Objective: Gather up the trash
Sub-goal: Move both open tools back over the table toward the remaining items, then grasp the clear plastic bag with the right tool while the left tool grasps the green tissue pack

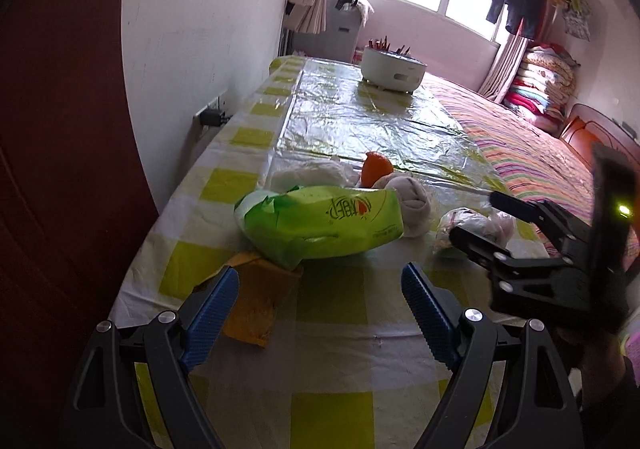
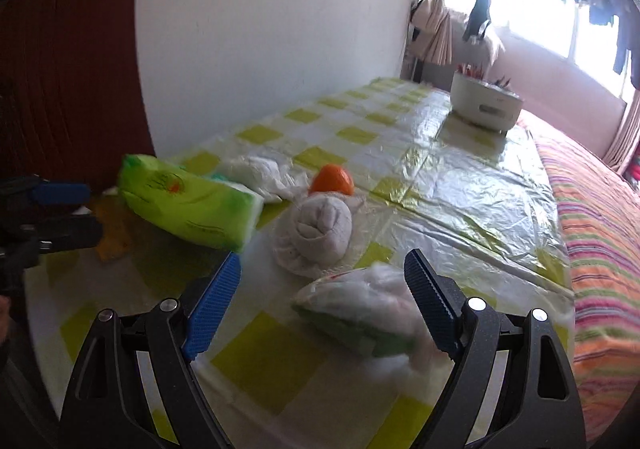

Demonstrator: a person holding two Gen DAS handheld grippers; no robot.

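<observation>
A green tissue pack [image 1: 320,221] [image 2: 188,205] lies on the checked tablecloth [image 1: 332,329]. A yellow-brown paper scrap [image 1: 256,301] [image 2: 112,225] pokes out from under it. Behind it are a crumpled white bag [image 1: 308,171] [image 2: 260,173], an orange piece [image 1: 376,167] [image 2: 332,179] and a rolled white cloth [image 1: 414,201] [image 2: 316,229]. A clear crumpled plastic bag [image 1: 472,225] [image 2: 360,305] lies to the right. My left gripper [image 1: 320,289] is open, just before the tissue pack. My right gripper [image 2: 320,277] [image 1: 480,217] is open around the plastic bag.
A white pot [image 1: 392,67] [image 2: 486,103] with sticks stands at the table's far end. A white wall [image 1: 200,29] runs along the left. A striped bed [image 1: 540,153] [image 2: 600,217] borders the right side. Clothes hang at the window.
</observation>
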